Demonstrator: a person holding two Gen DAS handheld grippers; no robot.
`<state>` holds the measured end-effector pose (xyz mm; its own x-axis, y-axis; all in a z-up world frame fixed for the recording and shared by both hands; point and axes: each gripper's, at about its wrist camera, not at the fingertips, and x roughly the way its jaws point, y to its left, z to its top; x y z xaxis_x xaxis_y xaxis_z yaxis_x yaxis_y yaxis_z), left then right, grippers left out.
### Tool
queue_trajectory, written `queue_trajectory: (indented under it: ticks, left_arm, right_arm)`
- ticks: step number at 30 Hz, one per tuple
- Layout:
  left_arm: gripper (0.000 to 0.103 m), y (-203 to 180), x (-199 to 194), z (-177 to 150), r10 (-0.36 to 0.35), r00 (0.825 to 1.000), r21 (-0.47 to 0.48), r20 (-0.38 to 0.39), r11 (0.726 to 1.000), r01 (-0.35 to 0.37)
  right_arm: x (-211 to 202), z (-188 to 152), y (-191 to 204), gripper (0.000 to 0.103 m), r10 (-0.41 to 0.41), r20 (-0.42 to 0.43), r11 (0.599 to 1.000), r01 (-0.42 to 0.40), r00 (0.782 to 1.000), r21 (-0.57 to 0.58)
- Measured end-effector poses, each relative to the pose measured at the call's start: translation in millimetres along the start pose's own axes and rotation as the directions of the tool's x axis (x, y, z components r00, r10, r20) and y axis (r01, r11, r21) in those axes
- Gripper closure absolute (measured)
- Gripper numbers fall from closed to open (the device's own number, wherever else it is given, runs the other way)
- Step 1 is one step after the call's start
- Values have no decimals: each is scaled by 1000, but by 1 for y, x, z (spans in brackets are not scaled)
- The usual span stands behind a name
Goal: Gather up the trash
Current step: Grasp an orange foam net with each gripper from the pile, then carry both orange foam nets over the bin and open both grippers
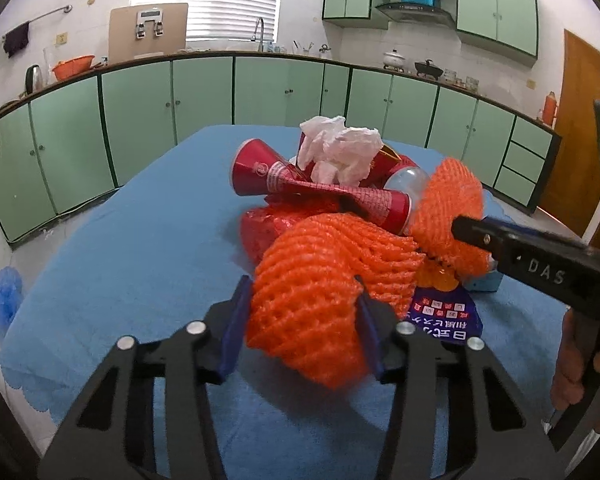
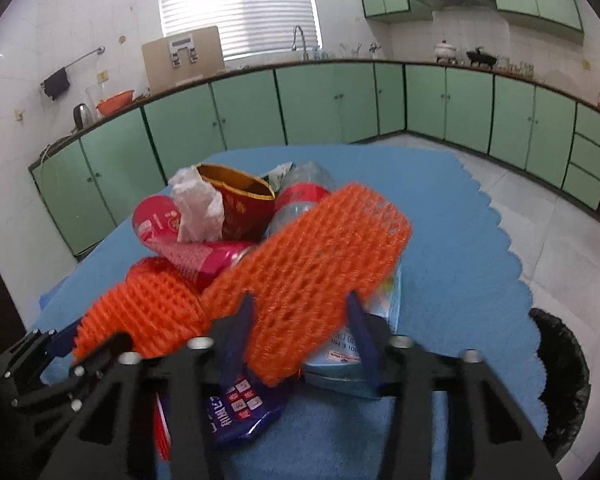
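Observation:
A heap of trash lies on the blue tablecloth [image 1: 140, 240]: a crushed red can [image 1: 300, 184], white tissue [image 1: 340, 148], a clear bottle [image 1: 408, 180], a purple wrapper [image 1: 448, 316]. My left gripper [image 1: 300, 312] is shut on an orange foam net [image 1: 312, 300] at the heap's near side. My right gripper [image 2: 300, 316] is shut on a second orange foam net [image 2: 320, 264] and holds it above a light blue box [image 2: 384, 304]. The right gripper also shows from the side in the left wrist view [image 1: 460, 228].
A black trash bag [image 2: 560, 380] sits off the table's right edge. Green cabinets [image 1: 204, 92] line the far walls under a worktop. A blue plastic bag [image 1: 0, 300] lies on the floor at the left.

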<state>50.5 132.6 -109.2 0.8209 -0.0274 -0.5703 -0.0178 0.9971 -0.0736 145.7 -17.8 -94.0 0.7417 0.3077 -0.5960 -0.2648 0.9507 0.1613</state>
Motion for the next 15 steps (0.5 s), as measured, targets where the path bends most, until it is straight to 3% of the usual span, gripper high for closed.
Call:
queue_trajectory:
  ticks: [4,15]
  left_arm:
    - [67,-3,-5,1,7,1000,8,19,1000,-8]
    - [75,-8,-37,23,22,993,10,117,1000,-23]
  right_arm:
    - [-2,-2,-2,92,20,-5,1000,-21,1000,-15]
    - [-45,12,-8,94,42,105,999,-39,994,-29]
